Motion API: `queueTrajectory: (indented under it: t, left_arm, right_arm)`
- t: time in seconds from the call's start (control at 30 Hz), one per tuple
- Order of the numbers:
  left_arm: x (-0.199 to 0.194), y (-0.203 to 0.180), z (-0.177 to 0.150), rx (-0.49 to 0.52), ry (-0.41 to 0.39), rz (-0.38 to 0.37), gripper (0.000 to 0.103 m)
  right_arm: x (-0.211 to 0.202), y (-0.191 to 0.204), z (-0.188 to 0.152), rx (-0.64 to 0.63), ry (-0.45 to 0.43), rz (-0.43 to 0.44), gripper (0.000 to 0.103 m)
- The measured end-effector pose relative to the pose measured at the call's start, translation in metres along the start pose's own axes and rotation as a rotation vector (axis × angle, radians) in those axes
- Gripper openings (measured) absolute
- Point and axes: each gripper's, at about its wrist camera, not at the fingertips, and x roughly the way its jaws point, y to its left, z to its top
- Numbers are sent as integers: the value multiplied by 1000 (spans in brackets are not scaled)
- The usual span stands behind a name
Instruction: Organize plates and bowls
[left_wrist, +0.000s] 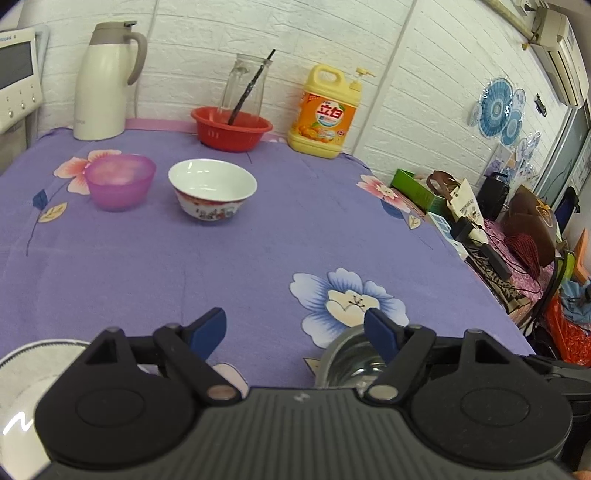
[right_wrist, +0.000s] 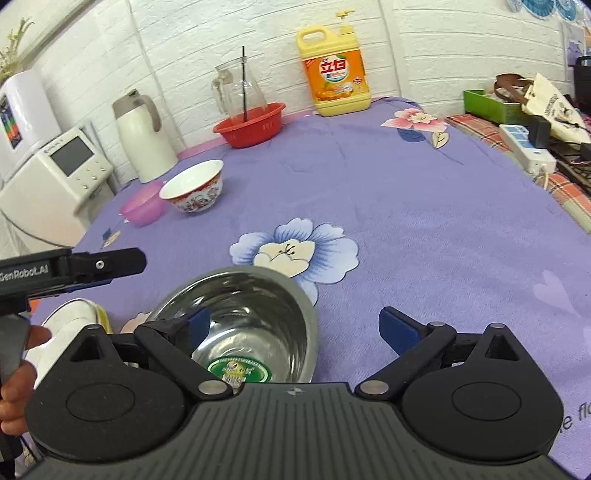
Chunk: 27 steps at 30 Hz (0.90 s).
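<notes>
Purple flowered cloth (left_wrist: 258, 240) under white brick wall (left_wrist: 192, 33); both hand-held grippers spread, seemingly empty.

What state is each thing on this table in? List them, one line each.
Left tool: open, holding nothing.
Right tool: open, one finger inside the steel bowl.
Steel bowl: upright, empty, sticker at its bottom.
Patterned bowl: upright, empty.
Pink bowl: upright, beside the patterned bowl.
Red basin: upright, glass jug standing in it.
Thermos: upright, lid shut.
Detergent bottle: upright.
</notes>
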Motion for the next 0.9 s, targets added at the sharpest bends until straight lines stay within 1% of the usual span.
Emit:
queueTrajectory:
  t: [0.03,0.07,0.23,0.3,0.37,0.47,0.6,0.77,0.9]
  left_arm:
    - [0,1,1,2,-4,13,77]
    - [1,2,2,4,-8,30,77]
    - [3,15,11,-7,-12,61,78]
    - [5,22,15,-11,-15,75,78]
    - [7,29,19,-17,-16,85,78]
    - [14,46,24,-65,3,86,78]
    - [23,70,31,-120,22,94,78]
    - [36,100,41,-171,32,123,78]
    - [51,115,58,-202,41,134,78]
  right_arm:
    - [1,4,4,-12,8,-20,103]
    - [2,6,6,-27,12,-22,103]
    - [0,18,13,-135,-49,81,103]
    - [3,25,15,-211,-59,87,103]
    - [9,31,20,-273,-50,59,103]
    - [21,31,30,-304,-13,83,103]
    - [44,33,54,-315,25,118,103]
    - [83,53,88,-375,37,114,103]
    - [115,71,106,-428,57,114,103]
